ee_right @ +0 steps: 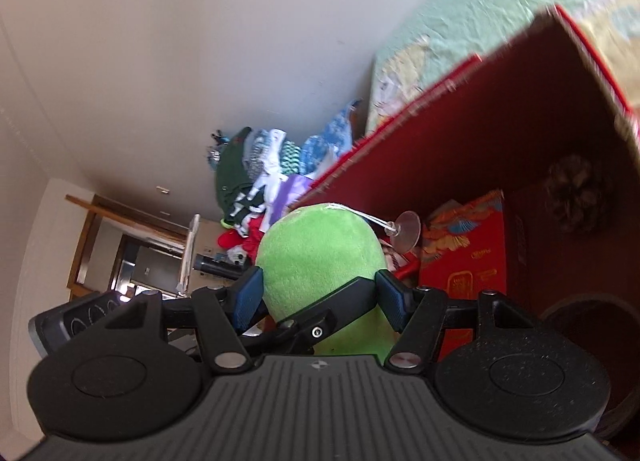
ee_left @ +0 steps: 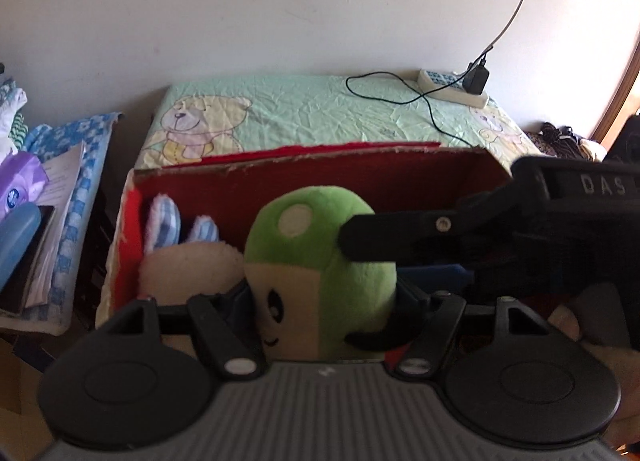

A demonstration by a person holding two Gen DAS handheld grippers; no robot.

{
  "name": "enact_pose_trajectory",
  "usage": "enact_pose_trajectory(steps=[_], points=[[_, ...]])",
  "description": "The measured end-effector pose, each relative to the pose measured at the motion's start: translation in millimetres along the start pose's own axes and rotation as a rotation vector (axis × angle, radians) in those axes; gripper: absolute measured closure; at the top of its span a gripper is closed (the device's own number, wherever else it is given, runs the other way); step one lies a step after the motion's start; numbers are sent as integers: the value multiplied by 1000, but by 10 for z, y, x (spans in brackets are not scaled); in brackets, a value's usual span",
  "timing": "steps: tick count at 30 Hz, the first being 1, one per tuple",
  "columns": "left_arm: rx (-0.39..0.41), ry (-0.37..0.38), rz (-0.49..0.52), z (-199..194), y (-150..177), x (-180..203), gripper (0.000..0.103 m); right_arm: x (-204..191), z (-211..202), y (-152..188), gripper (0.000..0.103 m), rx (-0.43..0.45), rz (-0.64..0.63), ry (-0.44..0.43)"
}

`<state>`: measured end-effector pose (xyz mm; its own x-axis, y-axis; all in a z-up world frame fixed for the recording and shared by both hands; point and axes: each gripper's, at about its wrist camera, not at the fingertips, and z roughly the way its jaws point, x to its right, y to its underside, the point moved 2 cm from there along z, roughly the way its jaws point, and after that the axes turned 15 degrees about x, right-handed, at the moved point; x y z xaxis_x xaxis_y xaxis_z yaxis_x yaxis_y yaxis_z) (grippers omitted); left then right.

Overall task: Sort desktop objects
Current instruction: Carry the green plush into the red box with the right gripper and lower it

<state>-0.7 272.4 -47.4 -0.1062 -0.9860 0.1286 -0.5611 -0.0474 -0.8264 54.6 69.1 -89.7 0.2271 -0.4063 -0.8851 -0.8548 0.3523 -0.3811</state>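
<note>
Gripping green plush (ee_left: pixel 320 261) from both sides, just above the red box (ee_left: pixel 360 185). Left gripper (ee_left: pixel 324 301) clamping the lower body, face side showing toward the left camera. Right gripper (ee_right: pixel 318 297) closing blue pads (ee_right: pixel 250 295) on the plush (ee_right: pixel 320 257) from the other flank; one right finger (ee_left: pixel 384 239) pressing into the green cap in the left view. Suction cup (ee_right: pixel 406 231) dangling on a white string off the plush top. Second plush (ee_left: pixel 188 265) with blue checked ears sitting inside the box at left. Box resting against the bear-print sheet (ee_left: pixel 320 113); power strip (ee_left: pixel 452 87) lying at its far corner.
</note>
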Motion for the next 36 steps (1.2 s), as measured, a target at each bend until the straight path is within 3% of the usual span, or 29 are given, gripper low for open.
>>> enact_pose_trajectory(steps=[14, 23, 27, 28, 29, 36], points=[[-8, 0, 63, 14, 112, 29, 31, 89, 33, -59, 36, 35, -28, 153], [56, 59, -6, -277, 42, -6, 34, 132, -82, -82, 39, 84, -104, 264], [58, 92, -31, -256, 21, 20, 34, 163, -144, -104, 42, 108, -112, 286], [55, 92, -35, -234, 25, 33, 34, 180, -172, -105, 47, 118, -100, 275], [47, 87, -39, -204, 31, 36, 34, 206, -189, -102, 53, 117, -88, 253], [24, 49, -19, -151, 102, 34, 33, 223, -256, -111, 60, 104, -115, 215]])
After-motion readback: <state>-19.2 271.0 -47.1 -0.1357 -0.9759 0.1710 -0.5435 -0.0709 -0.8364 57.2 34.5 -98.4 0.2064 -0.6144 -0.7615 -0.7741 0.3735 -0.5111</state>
